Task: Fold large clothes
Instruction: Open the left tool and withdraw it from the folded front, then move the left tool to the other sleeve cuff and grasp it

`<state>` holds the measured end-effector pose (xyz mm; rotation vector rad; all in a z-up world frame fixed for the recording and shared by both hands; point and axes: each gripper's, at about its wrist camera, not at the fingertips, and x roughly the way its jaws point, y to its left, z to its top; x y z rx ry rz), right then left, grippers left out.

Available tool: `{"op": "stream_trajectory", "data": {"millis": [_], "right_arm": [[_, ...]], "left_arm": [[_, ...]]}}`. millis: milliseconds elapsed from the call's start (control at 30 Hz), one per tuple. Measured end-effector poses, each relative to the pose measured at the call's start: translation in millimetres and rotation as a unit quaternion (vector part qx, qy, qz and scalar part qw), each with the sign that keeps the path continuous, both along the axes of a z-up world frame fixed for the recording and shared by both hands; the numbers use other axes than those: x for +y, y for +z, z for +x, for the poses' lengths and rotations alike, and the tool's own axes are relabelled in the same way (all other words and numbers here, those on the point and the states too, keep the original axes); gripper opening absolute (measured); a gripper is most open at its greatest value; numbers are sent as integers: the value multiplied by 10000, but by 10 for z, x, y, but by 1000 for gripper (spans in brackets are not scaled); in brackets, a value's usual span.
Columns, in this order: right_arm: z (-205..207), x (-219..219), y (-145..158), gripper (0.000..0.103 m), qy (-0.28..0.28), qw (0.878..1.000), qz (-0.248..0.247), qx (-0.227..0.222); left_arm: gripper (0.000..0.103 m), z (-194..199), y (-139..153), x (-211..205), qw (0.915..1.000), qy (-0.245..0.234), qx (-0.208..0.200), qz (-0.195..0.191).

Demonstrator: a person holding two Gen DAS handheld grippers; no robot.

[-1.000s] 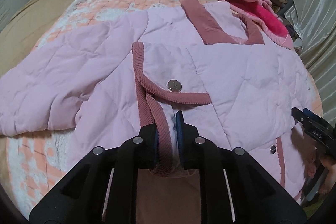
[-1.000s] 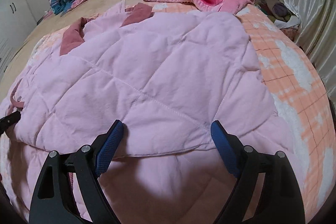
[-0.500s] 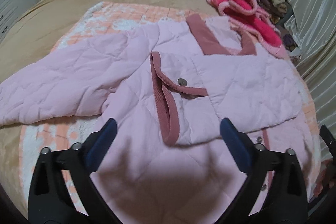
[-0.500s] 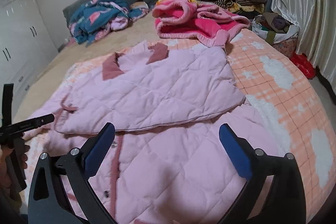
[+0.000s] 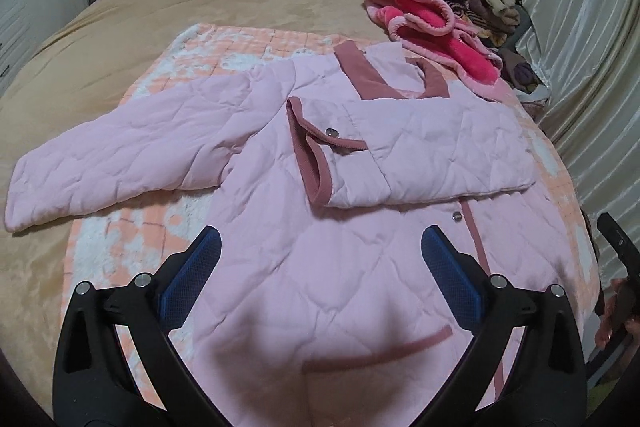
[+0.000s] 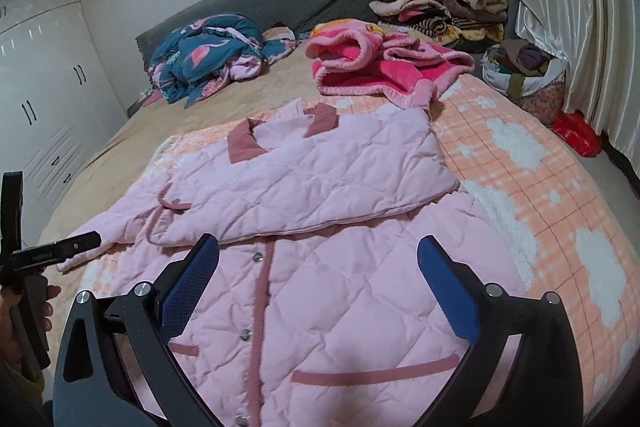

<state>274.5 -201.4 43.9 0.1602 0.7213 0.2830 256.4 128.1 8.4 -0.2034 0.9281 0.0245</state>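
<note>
Pale pink quilted jacket with dusty-rose trim (image 5: 360,259) flat on peach cloud-print blanket (image 6: 560,195) on bed, one sleeve folded across chest | left claw (image 5: 320,263) spread wide, just opened, nothing between | right claw (image 6: 318,267) spread wide, just opened, nothing between

Both wrist views over jacket (image 5: 320,267)

Pink quilted jacket (image 5: 340,267) hem cut off at bottom edge; clothes pile (image 6: 436,7) items indistinct.
</note>
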Motion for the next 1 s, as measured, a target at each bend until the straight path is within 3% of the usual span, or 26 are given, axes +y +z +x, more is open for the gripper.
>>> {"op": "stream_trajectory", "data": {"millis": [533,900,1000], "right_arm": [[-164,666,303,99,525,9984,16,-202],[-186,1254,379,99,905,9956,-67,-229],[-160,1392,390,99,1004,9946,-108,-223]], "left_arm": [[94,-465,259,472,9991,301,-284,-96],[94,-671,236,953,9947,914,-462,124],[94,-737,239,1107,9922,1115,-553,-22]]}}
